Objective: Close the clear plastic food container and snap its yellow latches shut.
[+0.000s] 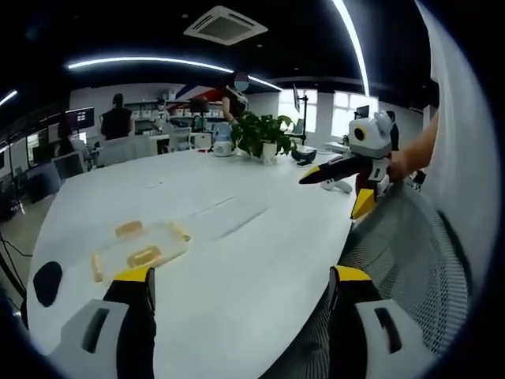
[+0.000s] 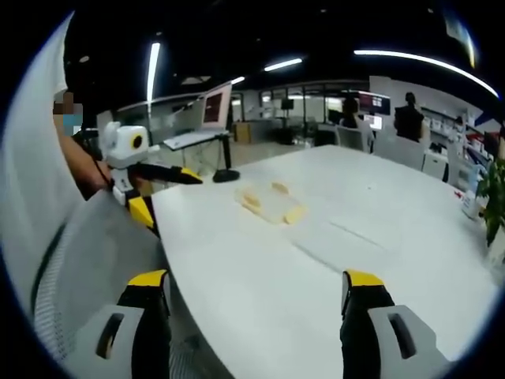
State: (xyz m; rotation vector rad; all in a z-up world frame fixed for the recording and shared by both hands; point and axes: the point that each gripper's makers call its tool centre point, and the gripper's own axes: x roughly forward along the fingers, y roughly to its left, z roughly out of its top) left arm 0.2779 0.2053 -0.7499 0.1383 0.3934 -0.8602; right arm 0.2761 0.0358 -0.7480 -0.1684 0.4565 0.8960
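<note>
The clear plastic container [image 1: 142, 249] lies flat on the white table [image 1: 252, 245], its yellow latches [image 1: 144, 255] splayed around the rim; whether the lid is seated is unclear. My left gripper [image 1: 242, 278] is open and empty, held back from the table's near edge with the container ahead and to the left. My right gripper [image 2: 256, 280] is also open and empty, the container [image 2: 272, 204] well beyond it on the table [image 2: 331, 268]. Each gripper shows in the other's view, hand-held off the table edge with jaws apart: the right gripper [image 1: 335, 193] and the left gripper [image 2: 170, 197].
A grey mesh chair back [image 1: 402, 253] stands against the table's edge below both grippers. A potted plant [image 1: 260, 134] and a bottle [image 1: 222, 140] stand at the far end. A black object [image 1: 47, 280] lies left of the container. People and desks fill the background.
</note>
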